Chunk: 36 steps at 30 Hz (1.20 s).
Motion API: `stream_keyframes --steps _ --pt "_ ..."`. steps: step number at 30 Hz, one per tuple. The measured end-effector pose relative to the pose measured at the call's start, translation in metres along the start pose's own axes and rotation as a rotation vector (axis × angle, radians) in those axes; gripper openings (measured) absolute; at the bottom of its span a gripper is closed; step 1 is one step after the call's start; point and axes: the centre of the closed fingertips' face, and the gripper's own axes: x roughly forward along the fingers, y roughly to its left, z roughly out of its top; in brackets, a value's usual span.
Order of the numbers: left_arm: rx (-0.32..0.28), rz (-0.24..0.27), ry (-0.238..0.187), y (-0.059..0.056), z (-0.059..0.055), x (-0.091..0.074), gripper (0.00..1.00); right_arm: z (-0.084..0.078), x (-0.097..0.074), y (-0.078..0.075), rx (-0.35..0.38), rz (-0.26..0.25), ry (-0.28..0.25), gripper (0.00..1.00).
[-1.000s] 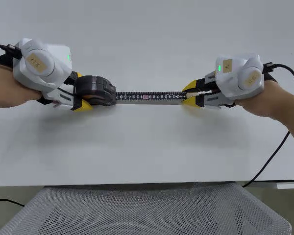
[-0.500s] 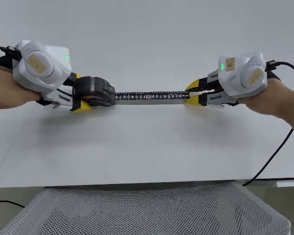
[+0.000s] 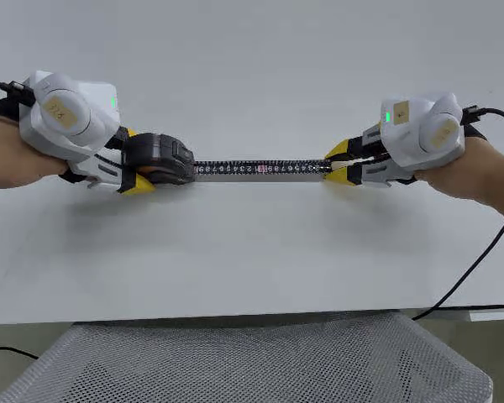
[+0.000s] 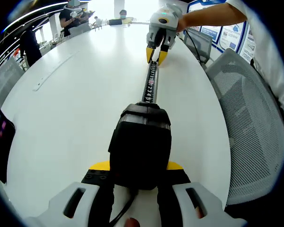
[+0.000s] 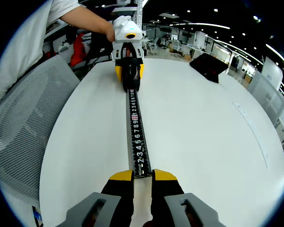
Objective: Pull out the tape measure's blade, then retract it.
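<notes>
A black tape measure case [image 3: 158,157] rests on the white table, and my left gripper [image 3: 143,168] is shut on it. In the left gripper view the case [image 4: 141,144] sits between the yellow-tipped jaws. The blade [image 3: 260,169] runs out rightward, numbers up, to my right gripper [image 3: 334,166], which is shut on the blade's end. In the right gripper view the blade [image 5: 137,142] stretches from my jaws to the case [image 5: 130,71] held by the other gripper. The left gripper view shows the blade [image 4: 151,82] reaching to the right gripper [image 4: 157,53].
The white table [image 3: 252,252] spreads wide around both grippers. A grey mesh chair back [image 3: 244,357] lies below the table's near edge. A black cable [image 3: 475,260] trails from the right gripper over the edge. A dark device [image 5: 208,66] lies far across the table.
The right gripper has moved a little further right with the blade's end, so more blade shows. The left gripper and case have shifted slightly left.
</notes>
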Motion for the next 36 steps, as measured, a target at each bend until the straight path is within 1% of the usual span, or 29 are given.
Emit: stream_keyframes --steps 9,36 --pt "0.002 0.001 0.0 0.0 0.0 0.0 0.3 -0.005 -0.004 -0.002 0.002 -0.003 0.013 0.09" --pt "0.011 -0.001 0.005 0.001 -0.001 0.0 0.3 -0.025 -0.025 -0.009 0.004 -0.021 0.054 0.09"
